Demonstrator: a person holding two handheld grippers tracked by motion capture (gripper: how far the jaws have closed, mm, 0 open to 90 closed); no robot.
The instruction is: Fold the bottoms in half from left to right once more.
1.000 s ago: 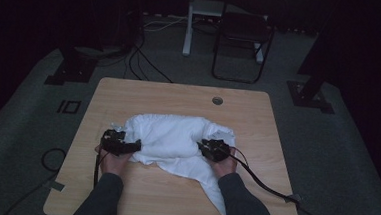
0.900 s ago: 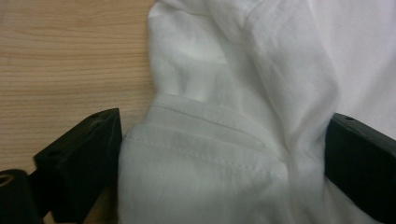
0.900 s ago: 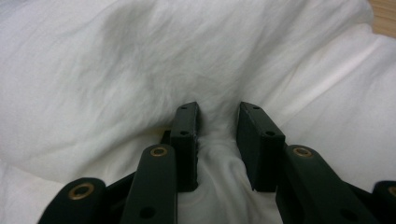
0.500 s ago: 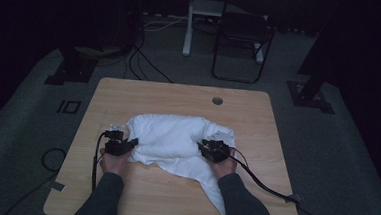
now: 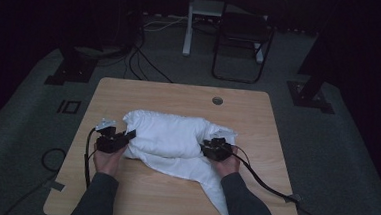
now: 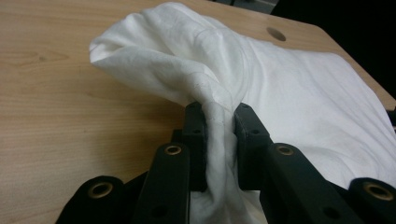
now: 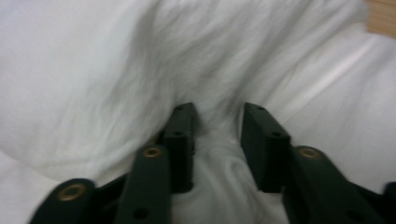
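Note:
A white cloth (image 5: 169,136) lies bunched in a soft roll on the middle of the wooden table (image 5: 179,94). My left gripper (image 5: 119,139) is at the cloth's left end. In the left gripper view the left gripper (image 6: 218,114) is shut on a pinched fold of the cloth (image 6: 280,79), which billows up beyond the jaws. My right gripper (image 5: 213,149) is at the cloth's right end. In the right gripper view the right gripper (image 7: 217,114) grips a thick bunch of cloth (image 7: 140,60) between its jaws. A tail of cloth (image 5: 213,186) trails toward the table's front edge.
A round cable hole (image 5: 217,100) sits near the table's far edge. Behind the table stand a black chair (image 5: 243,35) and a white stand (image 5: 188,22). Cables (image 5: 146,64) run over the grey floor. Bare wood surrounds the cloth.
The left gripper has drifted slightly left and away from the person. The cloth between the grippers has puffed up into a rounder roll. The right gripper has barely moved.

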